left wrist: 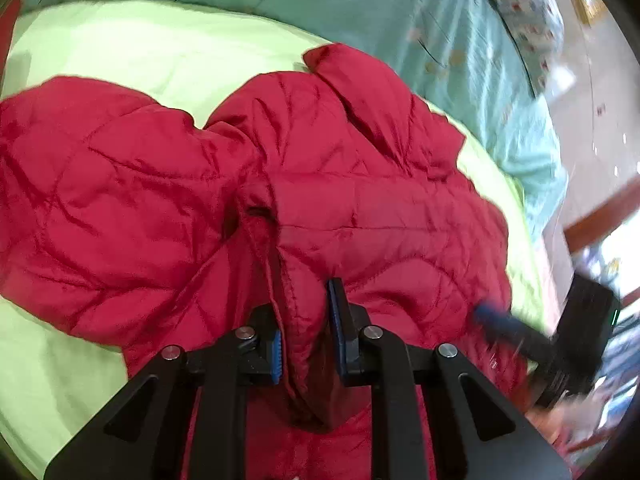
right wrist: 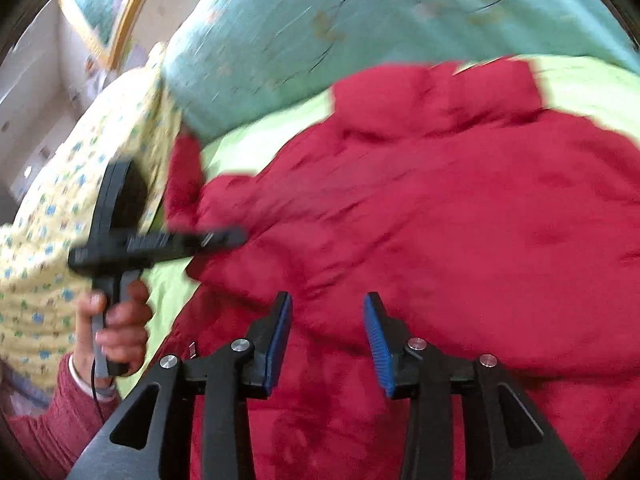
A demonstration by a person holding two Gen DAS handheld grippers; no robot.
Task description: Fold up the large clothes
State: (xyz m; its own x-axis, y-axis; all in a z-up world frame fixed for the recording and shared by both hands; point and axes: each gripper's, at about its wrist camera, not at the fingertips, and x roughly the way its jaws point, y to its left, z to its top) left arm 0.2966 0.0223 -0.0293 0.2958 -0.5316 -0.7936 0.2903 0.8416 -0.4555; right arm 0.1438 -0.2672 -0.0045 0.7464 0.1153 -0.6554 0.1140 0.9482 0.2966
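The red quilted jacket (left wrist: 340,184) lies spread on the pale green sheet (left wrist: 120,48) of the bed, its collar (left wrist: 352,76) toward the teal floral quilt (left wrist: 360,4) and one sleeve (left wrist: 80,184) bunched out to the side. A seamed edge of it rises in a ridge straight into my left hand-held gripper (left wrist: 306,344), and the blue pads are pinched on that ridge, so I have a firm hold of the hem or front edge there.

My right hand-held gripper (right wrist: 328,340) hangs over the jacket's body with its pads standing apart and nothing between them; the picture is blurred, so I cannot say how close it is to the cloth.

I judge this to be the start of a fold: one edge is gripped, the second grip is not yet taken. Next I need the right jaws to catch a matching point on the same edge, well apart from the left, so the panel lifts evenly. The puffy, slick fabric may slide, so I should take a deep bite before carrying the edge across toward the collar.
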